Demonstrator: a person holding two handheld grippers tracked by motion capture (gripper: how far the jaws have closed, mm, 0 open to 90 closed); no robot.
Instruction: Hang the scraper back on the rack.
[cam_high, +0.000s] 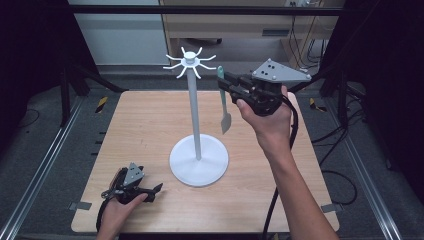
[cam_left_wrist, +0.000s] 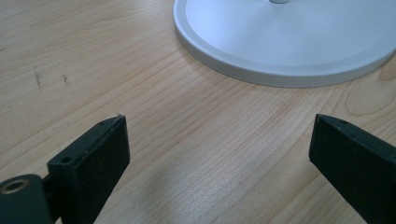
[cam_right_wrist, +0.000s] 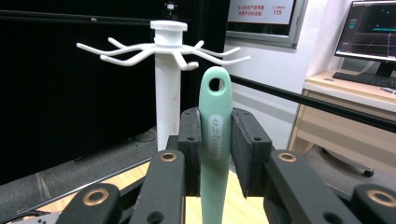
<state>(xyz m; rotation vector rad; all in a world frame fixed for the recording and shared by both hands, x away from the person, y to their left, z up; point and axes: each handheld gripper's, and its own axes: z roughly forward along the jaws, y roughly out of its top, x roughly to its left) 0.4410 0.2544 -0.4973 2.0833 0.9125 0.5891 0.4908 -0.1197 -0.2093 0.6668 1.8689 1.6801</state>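
High view shows the right gripper (cam_high: 226, 82) raised above the far right part of the wooden table (cam_high: 145, 125), held by the person's right hand (cam_high: 267, 117), and its jaws point to the left, toward the top of the white stand (cam_high: 196, 120). The jaws are pressed on the handle of a pale green spatula (cam_high: 224, 102), which hangs down from them with its flat blade below, in the air over the table and just to the right of the stand's pole, not touching it. In the right gripper view, the two black pads (cam_right_wrist: 243, 149) pinch the handle from both sides, a little below the round hole at its end, and the handle stands upright between them. Behind the handle, the stand's crown of curved hooks (cam_right_wrist: 161, 49) is near, slightly higher than the hole and to its left; the spatula and the hooks are apart. The left gripper (cam_high: 150, 192) rests low at the near left corner of the table, in the person's left hand (cam_high: 120, 205). In the left gripper view, its jaws are spread wide with only bare wood between them, and they hold nothing; the round base of the stand (cam_left_wrist: 280, 42) lies just ahead of them.
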